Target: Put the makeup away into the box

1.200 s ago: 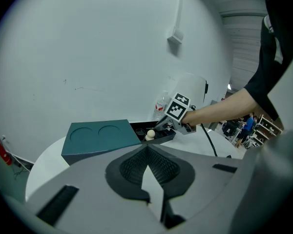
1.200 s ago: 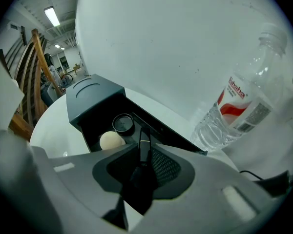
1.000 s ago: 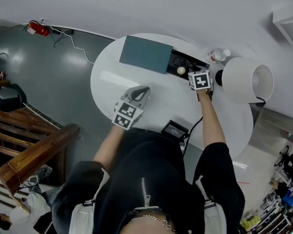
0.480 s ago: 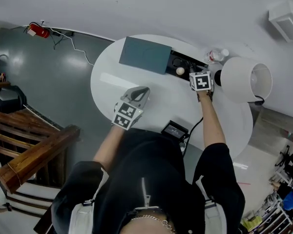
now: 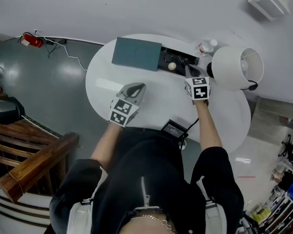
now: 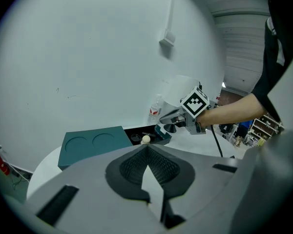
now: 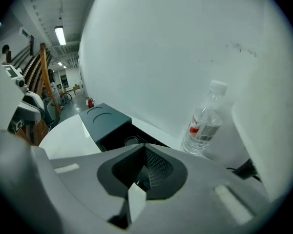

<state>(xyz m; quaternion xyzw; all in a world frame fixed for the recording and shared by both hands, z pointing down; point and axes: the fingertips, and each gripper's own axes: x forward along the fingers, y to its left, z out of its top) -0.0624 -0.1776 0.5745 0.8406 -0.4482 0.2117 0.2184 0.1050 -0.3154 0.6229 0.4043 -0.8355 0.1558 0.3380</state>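
Makeup lies in the open black end of the teal box (image 5: 136,54): a cream ball (image 5: 172,66) and a small round pot (image 7: 131,141). The box sits at the table's (image 5: 102,84) far edge. My right gripper (image 5: 187,71) hangs over that open end, jaws just closed on nothing. My left gripper (image 5: 138,87) is over bare table, jaws together, empty. A bottle (image 7: 205,123) and a lamp (image 5: 232,67) stand beside the box.

Inside the open black end of the dark teal box (image 5: 136,54) a cream ball (image 5: 172,66) shows, but the dark items around it are too small to name in the head view. There the white drum lampshade (image 5: 233,67) covers part of the clear plastic bottle (image 5: 205,47), whose label print is too small to read. The person's black-clad torso (image 5: 146,174) hides the near edge of the round white surface (image 5: 161,99). A small black device (image 5: 174,129) there cannot be identified. In its own view, the left tool (image 6: 146,147) blocks the surface's near part with its grey body. The right gripper view cuts the lampshade off at its right edge.
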